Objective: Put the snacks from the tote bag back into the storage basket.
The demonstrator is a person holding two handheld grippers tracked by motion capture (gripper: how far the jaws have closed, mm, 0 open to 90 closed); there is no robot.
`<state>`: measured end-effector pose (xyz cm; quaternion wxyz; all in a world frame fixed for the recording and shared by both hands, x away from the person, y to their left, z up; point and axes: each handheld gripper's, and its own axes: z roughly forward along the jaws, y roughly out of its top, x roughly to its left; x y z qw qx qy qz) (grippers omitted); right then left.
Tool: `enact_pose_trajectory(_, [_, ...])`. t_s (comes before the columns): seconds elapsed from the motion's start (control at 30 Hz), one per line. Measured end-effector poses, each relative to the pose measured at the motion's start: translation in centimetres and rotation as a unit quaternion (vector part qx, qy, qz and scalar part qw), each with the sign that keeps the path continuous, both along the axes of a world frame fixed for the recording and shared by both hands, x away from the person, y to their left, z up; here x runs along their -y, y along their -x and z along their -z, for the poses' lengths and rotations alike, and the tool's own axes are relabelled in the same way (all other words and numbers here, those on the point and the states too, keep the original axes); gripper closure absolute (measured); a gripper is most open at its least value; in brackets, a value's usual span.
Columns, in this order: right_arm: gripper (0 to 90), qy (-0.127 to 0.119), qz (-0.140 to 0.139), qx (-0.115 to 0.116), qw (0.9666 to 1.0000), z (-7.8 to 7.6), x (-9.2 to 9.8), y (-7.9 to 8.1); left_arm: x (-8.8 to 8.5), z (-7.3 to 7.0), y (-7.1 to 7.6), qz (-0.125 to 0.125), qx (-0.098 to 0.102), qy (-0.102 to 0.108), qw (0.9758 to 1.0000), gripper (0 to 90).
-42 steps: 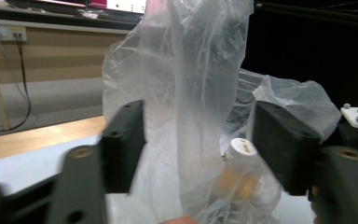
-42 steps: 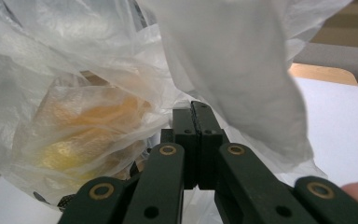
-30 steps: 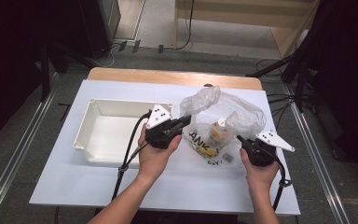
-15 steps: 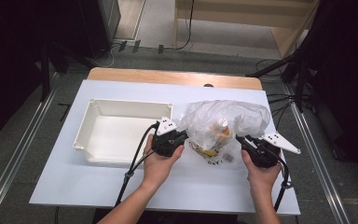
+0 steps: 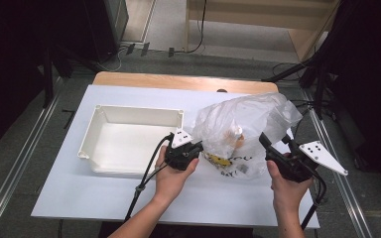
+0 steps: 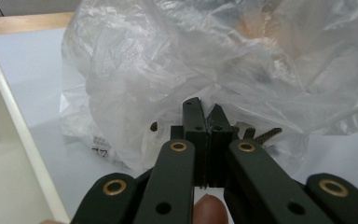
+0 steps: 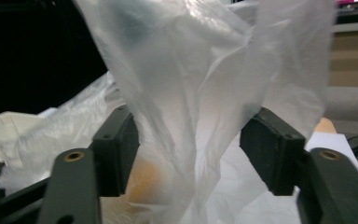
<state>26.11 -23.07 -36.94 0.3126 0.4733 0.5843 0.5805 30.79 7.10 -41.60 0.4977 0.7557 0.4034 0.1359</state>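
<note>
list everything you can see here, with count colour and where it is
plastic bag: 1, clear and crinkled with some printing, on the table right of the tray, with yellow and tan goods inside
tray: 1, white, on the table's left half
table: 1, white top with a wooden strip along the far edge
wooden furniture: 1, light wood, on the floor beyond the table
left gripper: 1, black, jaws shut at the bag's near left side
right gripper: 1, black, jaws apart and just opened further, a fold of bag between them
hands: 2, one on each gripper
</note>
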Motion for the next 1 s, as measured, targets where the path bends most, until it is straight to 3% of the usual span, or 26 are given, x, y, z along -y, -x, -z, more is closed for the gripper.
enact_pose_trajectory(0.03, [51.1,0.001,-0.001,0.003,1.0000,-0.2,0.0,0.0,0.0,0.0,0.0,0.000,0.000,0.000,1.0000,90.0])
enact_pose_trajectory(0.07, [51.1,0.001,-0.001,0.003,1.0000,-0.2,0.0,0.0,0.0,0.1,0.0,0.002,-0.001,0.000,1.0000,90.0])
enact_pose_trajectory(0.13, [69.3,0.020,0.005,-0.002,0.9998,-0.5,-0.3,-0.2,0.1,0.2,0.2,0.004,-0.004,-0.002,1.0000,90.0])
enact_pose_trajectory(0.17, [69.3,0.020,0.005,-0.002,0.9998,-0.5,-0.3,-0.2,0.2,0.3,0.2,0.005,-0.005,-0.001,1.0000,90.0])
enact_pose_trajectory(0.2, [78.5,0.036,0.005,-0.011,0.9993,-0.3,-0.6,-0.6,0.2,0.5,0.3,0.007,-0.005,-0.002,1.0000,90.0])
enact_pose_trajectory(0.27, [82.2,0.041,0.005,-0.013,0.9991,-0.1,-0.7,-0.8,0.2,0.7,0.5,0.008,-0.009,-0.003,0.9999,90.0])
enact_pose_trajectory(0.3, [88.0,0.052,0.006,-0.029,0.9982,0.5,-1.1,-1.3,0.2,0.8,0.6,0.008,-0.010,-0.004,0.9999,90.0])
enact_pose_trajectory(0.4, [89.7,0.058,0.008,-0.040,0.9975,1.2,-1.2,-1.7,0.1,1.0,0.8,0.010,-0.013,-0.004,0.9999,89.6])
enact_pose_trajectory(0.43, [90.0,0.060,0.007,-0.046,0.9971,1.6,-1.3,-2.0,0.0,1.0,0.8,0.013,-0.014,0.001,0.9998,85.4])
enact_pose_trajectory(0.47, [90.0,0.061,0.006,-0.059,0.9963,2.4,-1.5,-2.5,-0.1,0.9,1.0,0.017,-0.014,0.013,0.9997,71.4])
enact_pose_trajectory(0.53, [90.0,0.064,0.003,-0.067,0.9957,3.0,-1.5,-2.9,-0.1,0.6,1.3,0.028,-0.004,0.023,0.9993,59.3])
enact_pose_trajectory(0.67, [90.0,0.068,-0.007,-0.076,0.9947,3.6,-1.9,-3.3,-0.1,-0.1,2.0,0.035,0.023,0.022,0.9989,36.5])
enact_pose_trajectory(0.7, [90.0,0.069,-0.010,-0.079,0.9945,3.7,-2.0,-3.3,-0.3,-0.6,2.4,0.044,0.034,0.033,0.9979,32.7])
enact_pose_trajectory(0.87, [90.0,0.075,-0.017,-0.080,0.9938,3.9,-2.4,-3.5,-0.7,-1.7,3.2,0.047,0.058,0.046,0.9962,20.2])
enact_pose_trajectory(1.0, [90.0,0.078,-0.018,-0.081,0.9935,4.0,-2.6,-3.5,-0.9,-2.9,4.0,0.041,0.080,0.058,0.9943,18.6])
